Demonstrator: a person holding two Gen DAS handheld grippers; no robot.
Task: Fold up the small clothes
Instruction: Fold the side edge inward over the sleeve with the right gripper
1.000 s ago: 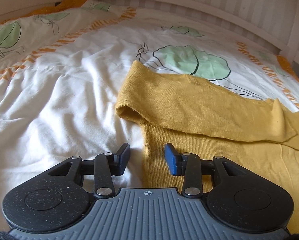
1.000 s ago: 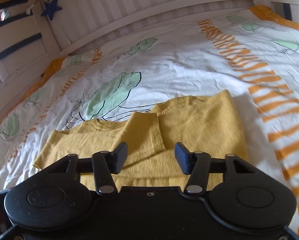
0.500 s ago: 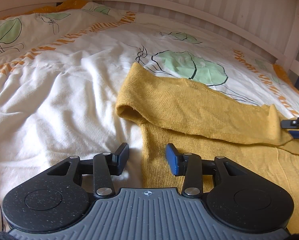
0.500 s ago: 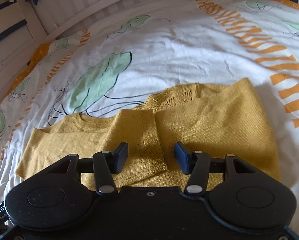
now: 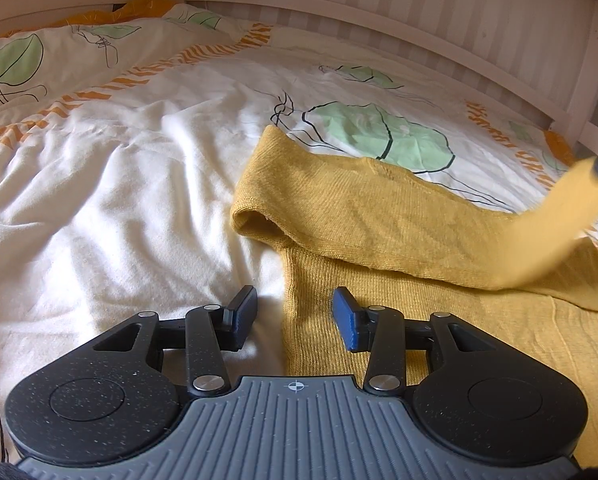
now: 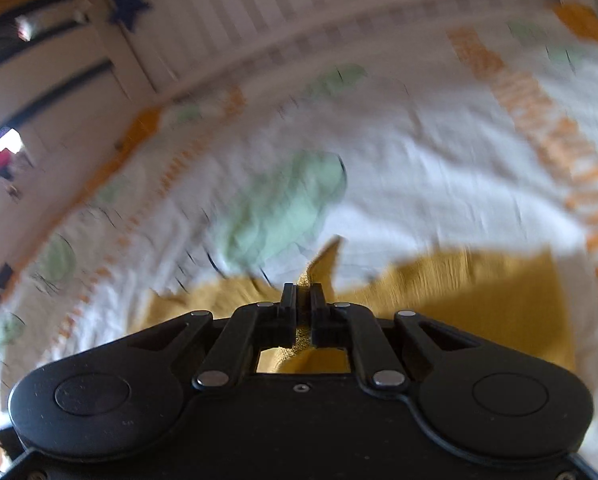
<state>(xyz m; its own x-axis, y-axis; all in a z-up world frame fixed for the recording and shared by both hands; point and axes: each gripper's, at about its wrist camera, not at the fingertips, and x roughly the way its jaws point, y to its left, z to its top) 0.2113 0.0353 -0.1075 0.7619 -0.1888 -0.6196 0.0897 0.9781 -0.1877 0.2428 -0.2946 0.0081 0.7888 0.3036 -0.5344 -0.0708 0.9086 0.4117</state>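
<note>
right gripper: jaws just closed, pinching yellow garment fold | backdrop: blurred leaf-print duvet

Mustard-yellow garment on white bedcover printed with green leaves, orange stripes.

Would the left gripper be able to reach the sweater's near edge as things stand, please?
Probably yes: the left gripper is open, the sweater edge lies right between its fingers, and nothing is in the way.
</note>
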